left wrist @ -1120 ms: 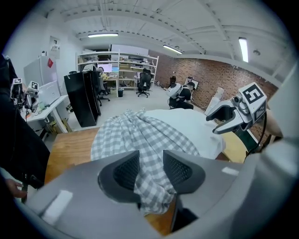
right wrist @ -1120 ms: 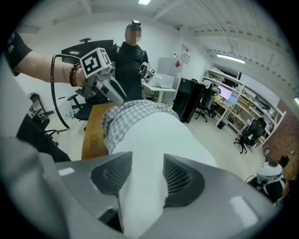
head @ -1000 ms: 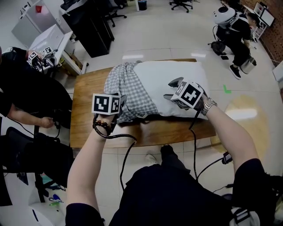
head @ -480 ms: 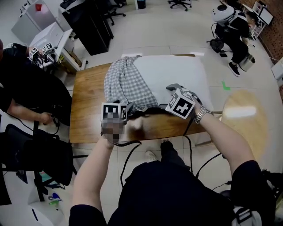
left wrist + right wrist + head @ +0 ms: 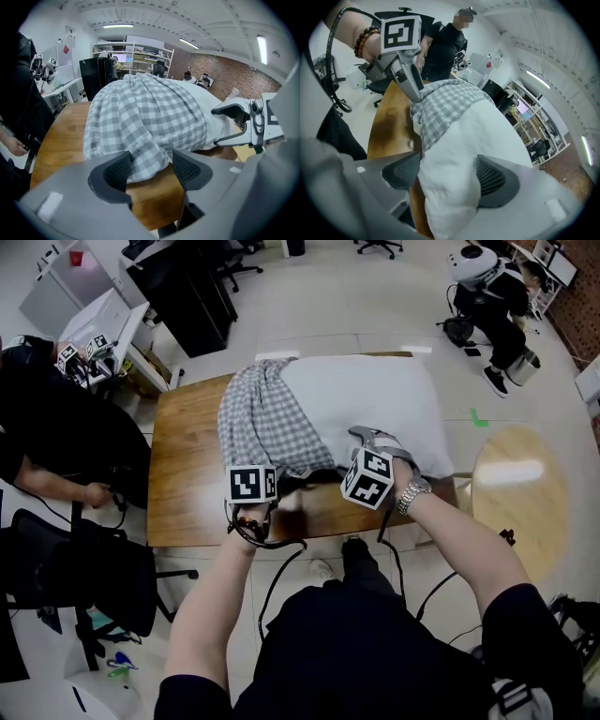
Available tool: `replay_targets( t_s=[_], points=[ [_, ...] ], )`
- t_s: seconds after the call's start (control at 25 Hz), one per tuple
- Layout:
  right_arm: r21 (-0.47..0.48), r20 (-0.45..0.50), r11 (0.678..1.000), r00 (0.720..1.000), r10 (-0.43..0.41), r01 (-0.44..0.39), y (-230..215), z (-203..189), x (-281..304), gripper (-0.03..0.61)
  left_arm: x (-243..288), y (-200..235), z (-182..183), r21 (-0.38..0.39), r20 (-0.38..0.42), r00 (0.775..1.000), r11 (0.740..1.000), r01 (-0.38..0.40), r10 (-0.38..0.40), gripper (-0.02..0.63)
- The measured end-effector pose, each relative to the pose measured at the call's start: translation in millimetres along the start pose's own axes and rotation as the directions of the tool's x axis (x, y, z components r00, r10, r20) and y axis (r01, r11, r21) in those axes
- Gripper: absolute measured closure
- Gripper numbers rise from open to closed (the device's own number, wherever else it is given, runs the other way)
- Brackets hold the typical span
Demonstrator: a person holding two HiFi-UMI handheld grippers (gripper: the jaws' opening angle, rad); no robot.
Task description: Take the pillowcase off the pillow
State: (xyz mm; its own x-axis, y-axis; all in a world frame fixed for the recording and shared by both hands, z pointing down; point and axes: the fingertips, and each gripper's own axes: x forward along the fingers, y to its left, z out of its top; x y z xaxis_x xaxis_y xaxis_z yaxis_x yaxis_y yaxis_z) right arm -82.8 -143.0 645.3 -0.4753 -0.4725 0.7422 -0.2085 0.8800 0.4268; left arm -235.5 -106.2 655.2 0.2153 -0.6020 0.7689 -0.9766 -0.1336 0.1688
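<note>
A wooden table stands on the pale floor of an open workroom, and both hand-held grippers reach over its near edge.

The left gripper points down at the near end of the grey-and-white checked pillowcase. Its jaws have just been opening and stand well apart, with the bunched hem of the cloth lying between the pads and not pinched.

Just to its right, the right gripper has also just been opening its jaws. They are spread as wide as they go, and the near corner of the white pillow bulges up between the pads without being squeezed.

The pillow lies across the middle of the table. The pillowcase is gathered over the pillow's left part only, leaving the right part bare.

Beyond the table's left end sits a person in black, and a black cabinet stands farther back.
</note>
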Motion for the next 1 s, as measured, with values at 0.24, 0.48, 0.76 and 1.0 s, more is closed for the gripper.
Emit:
replay_targets(
  t_s=[0.24,0.48,0.76,1.0],
  points=[
    [-0.043,-0.006,0.995,0.996,-0.089,0.089,-12,-4,9,0.342,14,10,-2,0.005,-0.011,0.999,0.999,-0.035,0.035,0.403],
    [-0.048,0.005,0.989,0.990,-0.142,0.142,-23,-3,3,0.499,14,21,-1,0.013,0.001,0.998,0.998,-0.064,0.064,0.530],
    [-0.034,0.023,0.988,0.989,-0.149,0.150,-31,-4,-6,0.560,7,34,1,-0.014,0.037,0.995,0.996,-0.088,0.089,0.597],
    [-0.004,0.018,0.990,0.990,-0.143,0.143,-34,-4,-12,0.563,-1,51,0,-0.047,0.047,0.993,0.993,-0.104,0.106,0.600]
  ],
)
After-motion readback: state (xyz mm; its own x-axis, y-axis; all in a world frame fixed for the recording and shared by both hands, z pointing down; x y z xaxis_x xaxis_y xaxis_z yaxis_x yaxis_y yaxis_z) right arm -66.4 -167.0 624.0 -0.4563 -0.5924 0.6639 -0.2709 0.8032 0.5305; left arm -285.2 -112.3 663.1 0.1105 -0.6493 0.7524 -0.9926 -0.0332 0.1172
